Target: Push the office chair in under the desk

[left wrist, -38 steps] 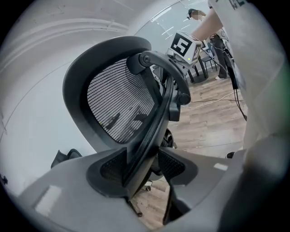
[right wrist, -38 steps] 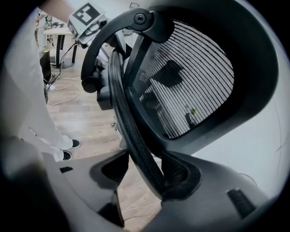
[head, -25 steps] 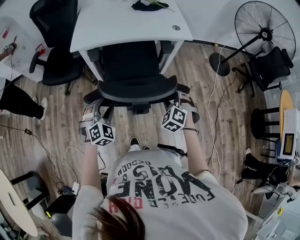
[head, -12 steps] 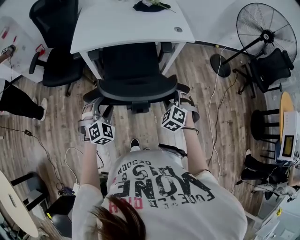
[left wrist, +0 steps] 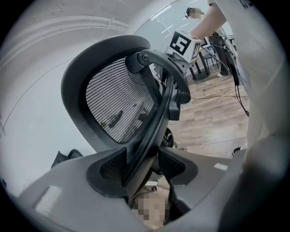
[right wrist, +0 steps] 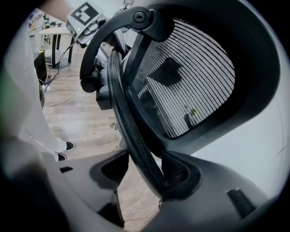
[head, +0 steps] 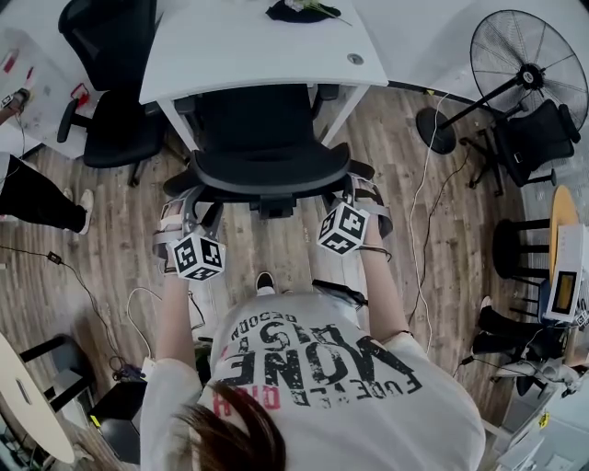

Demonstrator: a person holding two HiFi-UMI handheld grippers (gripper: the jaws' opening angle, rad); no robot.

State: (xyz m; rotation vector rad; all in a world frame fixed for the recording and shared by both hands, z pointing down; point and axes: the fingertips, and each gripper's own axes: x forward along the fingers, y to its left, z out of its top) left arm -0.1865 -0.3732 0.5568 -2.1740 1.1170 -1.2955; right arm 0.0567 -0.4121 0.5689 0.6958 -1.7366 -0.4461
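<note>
A black mesh office chair point(head: 267, 156) stands with its seat partly under the white desk point(head: 258, 46) and its back towards me. My left gripper point(head: 189, 213) holds the left side of the backrest rim, and my right gripper point(head: 357, 195) holds the right side. In the left gripper view the backrest frame point(left wrist: 154, 122) runs down between the jaws of the left gripper point(left wrist: 142, 170), which is shut on it. In the right gripper view the rim point(right wrist: 129, 122) is clamped the same way in the right gripper point(right wrist: 145, 174).
Another black chair point(head: 115, 110) stands left of the desk. At the right are a floor fan point(head: 529, 74) and a further chair point(head: 534, 138). Cables point(head: 419, 212) trail over the wooden floor. A dark object point(head: 299, 11) lies on the desk's far edge.
The chair and both grippers have crept slightly forward towards the desk. Both grips are unchanged.
</note>
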